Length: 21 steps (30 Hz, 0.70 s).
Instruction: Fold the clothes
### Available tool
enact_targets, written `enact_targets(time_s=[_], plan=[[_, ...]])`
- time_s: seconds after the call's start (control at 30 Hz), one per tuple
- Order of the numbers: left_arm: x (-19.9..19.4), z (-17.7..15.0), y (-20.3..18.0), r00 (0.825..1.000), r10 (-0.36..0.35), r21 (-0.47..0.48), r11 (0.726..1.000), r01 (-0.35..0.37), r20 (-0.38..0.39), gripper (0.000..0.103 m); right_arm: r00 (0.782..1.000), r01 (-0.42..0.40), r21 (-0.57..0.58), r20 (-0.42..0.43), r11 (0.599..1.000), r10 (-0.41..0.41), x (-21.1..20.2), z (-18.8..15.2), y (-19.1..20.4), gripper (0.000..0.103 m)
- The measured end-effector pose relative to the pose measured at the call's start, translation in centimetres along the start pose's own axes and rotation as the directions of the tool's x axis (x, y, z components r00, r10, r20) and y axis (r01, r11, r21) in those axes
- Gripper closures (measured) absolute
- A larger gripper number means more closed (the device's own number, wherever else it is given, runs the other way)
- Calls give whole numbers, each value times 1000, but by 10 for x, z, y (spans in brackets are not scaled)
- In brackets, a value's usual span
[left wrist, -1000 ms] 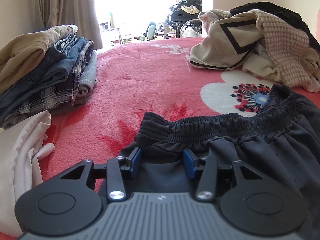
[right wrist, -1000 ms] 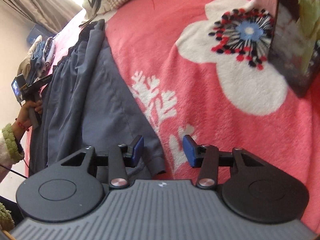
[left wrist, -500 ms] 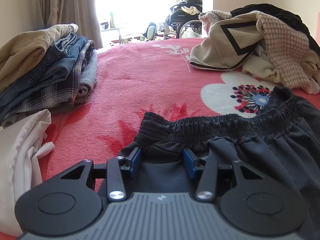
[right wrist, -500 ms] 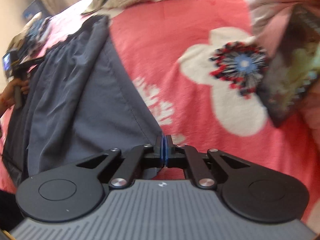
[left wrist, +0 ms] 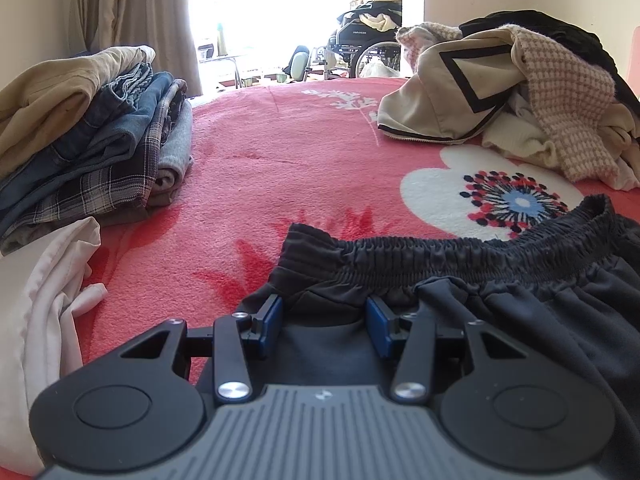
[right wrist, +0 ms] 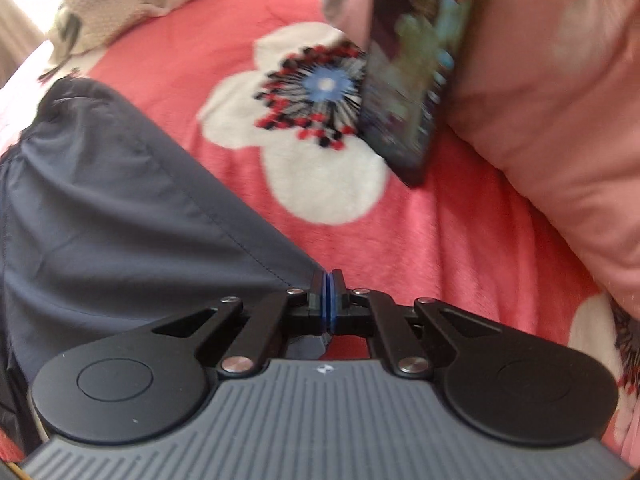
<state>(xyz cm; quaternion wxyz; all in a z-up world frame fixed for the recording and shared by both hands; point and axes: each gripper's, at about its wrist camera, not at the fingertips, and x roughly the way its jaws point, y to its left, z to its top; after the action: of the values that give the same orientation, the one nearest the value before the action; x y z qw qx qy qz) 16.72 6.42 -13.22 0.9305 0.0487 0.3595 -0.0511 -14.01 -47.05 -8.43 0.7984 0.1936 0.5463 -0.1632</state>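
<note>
Swung rightward since a second ago, right claw (right wrist: 329, 300) now pressed together, pinching the hem corner of the dark trousers (right wrist: 112, 208) and lifting it off the bed (right wrist: 460, 248). Left claw (left wrist: 324, 320) unmoved, spread wide over the trousers just behind the elastic waistband (left wrist: 440, 252). Beyond, on the red flowered blanket: folded stack (left wrist: 88, 148) far left, unfolded heap (left wrist: 520, 100) far right.

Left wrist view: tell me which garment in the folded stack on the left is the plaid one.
In the folded stack, it is the plaid garment low in the pile, under the blue denim and tan piece, with a grey one beside it.
</note>
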Motion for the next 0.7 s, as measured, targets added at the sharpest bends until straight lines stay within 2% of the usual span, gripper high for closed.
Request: enact_targets(time_s=[0.13, 0.3, 0.47, 0.6, 0.7], plan=[[0, 0, -1, 1000, 2, 1, 1000, -2, 1, 55, 1000, 8, 51, -27, 999, -7, 8, -6, -8, 100], [0, 0, -1, 1000, 3, 1, 1000, -3, 3, 55, 996, 14, -11, 83, 1000, -13, -10, -5, 1, 94], [-1, 0, 0, 1000, 3, -8, 1000, -3, 3, 55, 976, -86, -166, 186, 982, 116, -15, 7, 44, 84], [-2, 2, 1, 1000, 2, -22, 1000, -2, 3, 55, 941, -150, -293, 251, 944, 228, -20, 17, 77, 83], [-3, 3, -1, 1000, 4, -27, 1000, -4, 4, 56, 911, -192, -393, 271, 899, 312, -18, 28, 108, 83]])
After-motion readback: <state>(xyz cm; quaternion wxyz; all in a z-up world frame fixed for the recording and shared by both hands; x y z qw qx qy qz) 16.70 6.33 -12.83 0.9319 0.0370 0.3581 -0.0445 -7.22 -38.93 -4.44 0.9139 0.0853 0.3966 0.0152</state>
